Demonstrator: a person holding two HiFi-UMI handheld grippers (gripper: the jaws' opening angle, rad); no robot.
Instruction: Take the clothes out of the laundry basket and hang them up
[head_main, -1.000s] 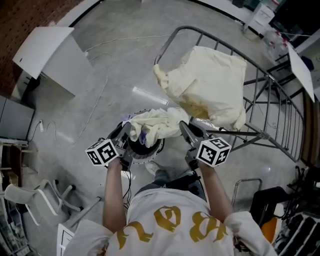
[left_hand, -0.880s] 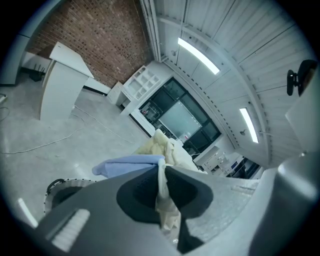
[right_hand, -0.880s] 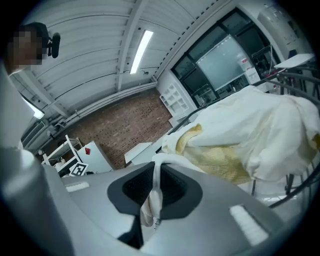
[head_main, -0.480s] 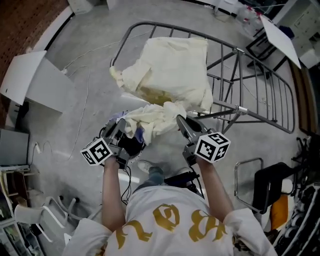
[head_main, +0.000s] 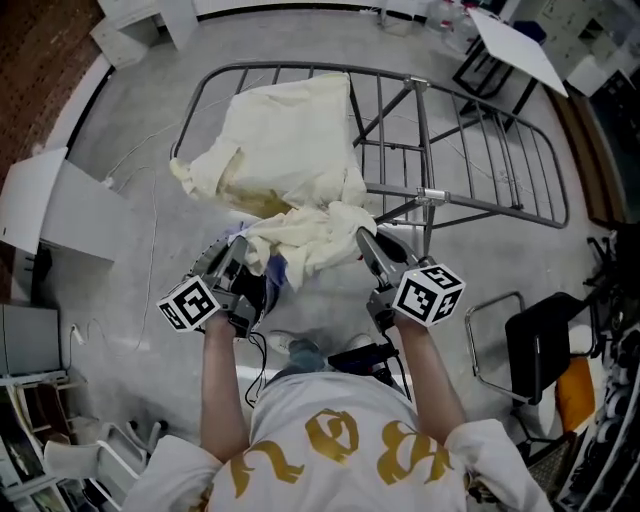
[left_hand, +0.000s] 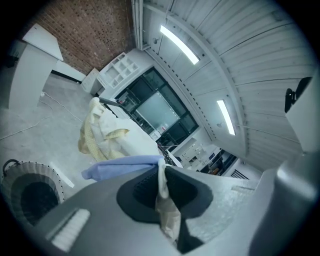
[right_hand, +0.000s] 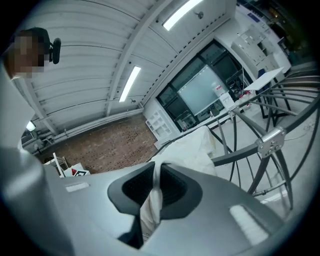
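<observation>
I hold a crumpled cream garment (head_main: 305, 238) between both grippers, just in front of the drying rack (head_main: 480, 150). My left gripper (head_main: 247, 266) is shut on its left edge (left_hand: 162, 200), where a blue cloth (left_hand: 122, 166) also shows beside the jaws. My right gripper (head_main: 366, 250) is shut on its right edge (right_hand: 152, 202). A second cream garment (head_main: 285, 145) lies draped over the left part of the rack. The round laundry basket (left_hand: 30, 192) stands on the floor below my left gripper, mostly hidden in the head view.
White boards (head_main: 55, 215) lie on the concrete floor at the left. A black chair (head_main: 535, 350) stands at the right, past the rack's legs (right_hand: 272, 150). A brick wall (left_hand: 85, 35) runs along the far left.
The rack and its draped garment have come closer and shifted left in the head view. Both grippers still hold the cream garment, now right against the rack's front edge.
</observation>
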